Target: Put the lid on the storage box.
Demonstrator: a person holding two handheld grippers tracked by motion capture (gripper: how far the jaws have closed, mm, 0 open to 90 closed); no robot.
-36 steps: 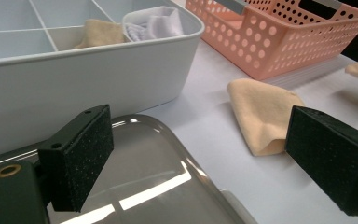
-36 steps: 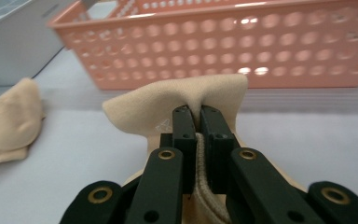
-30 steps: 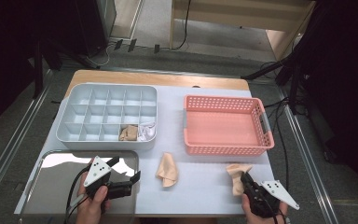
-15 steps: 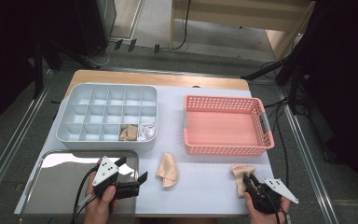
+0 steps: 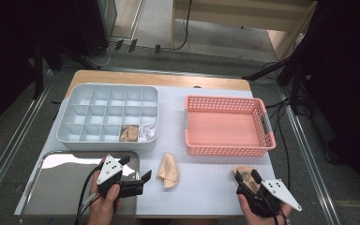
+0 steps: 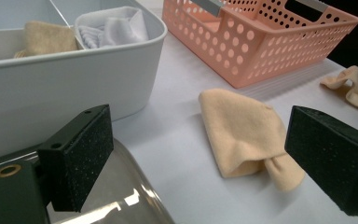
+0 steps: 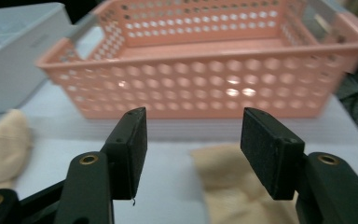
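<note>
tray: I see the steel tray (image 5: 61, 187) at the table's near-left corner, its rim also showing in the left gripper view (image 6: 135, 205).
left gripper: I have the left gripper (image 5: 138, 177) over the tray's right edge, pointing right toward the middle cloth. Jaws wide apart, nothing between the pads. In its own view (image 6: 205, 161) the middle cloth lies on the table ahead of the jaws, untouched.
organizer: grey divided box (image 5: 108, 117) behind the tray. Front row holds a tan cloth (image 5: 130, 133) in one cell and a white cloth (image 5: 147, 132) in the cell to its right; I see both in the left gripper view too (image 6: 46, 37) (image 6: 116, 28).
middle cloth: folded tan cloth (image 5: 168, 169) flat on the white mat, between the two grippers, just in front of the gap between box and basket (image 6: 247, 135).
basket: pink perforated basket (image 5: 227, 126) on the right half of the mat, well apart from the box (image 7: 223, 84).
right cloth: crumpled tan cloth (image 5: 244, 172) on the mat just in front of the basket's near wall.
right gripper: my right gripper (image 5: 247, 177) is at the near-right, tips right over that cloth. Jaws have just been opening, now partly wide. In its own view (image 7: 193, 149) the cloth (image 7: 223, 186) lies on the mat under and between the pads, and neither pad presses on it.
</note>
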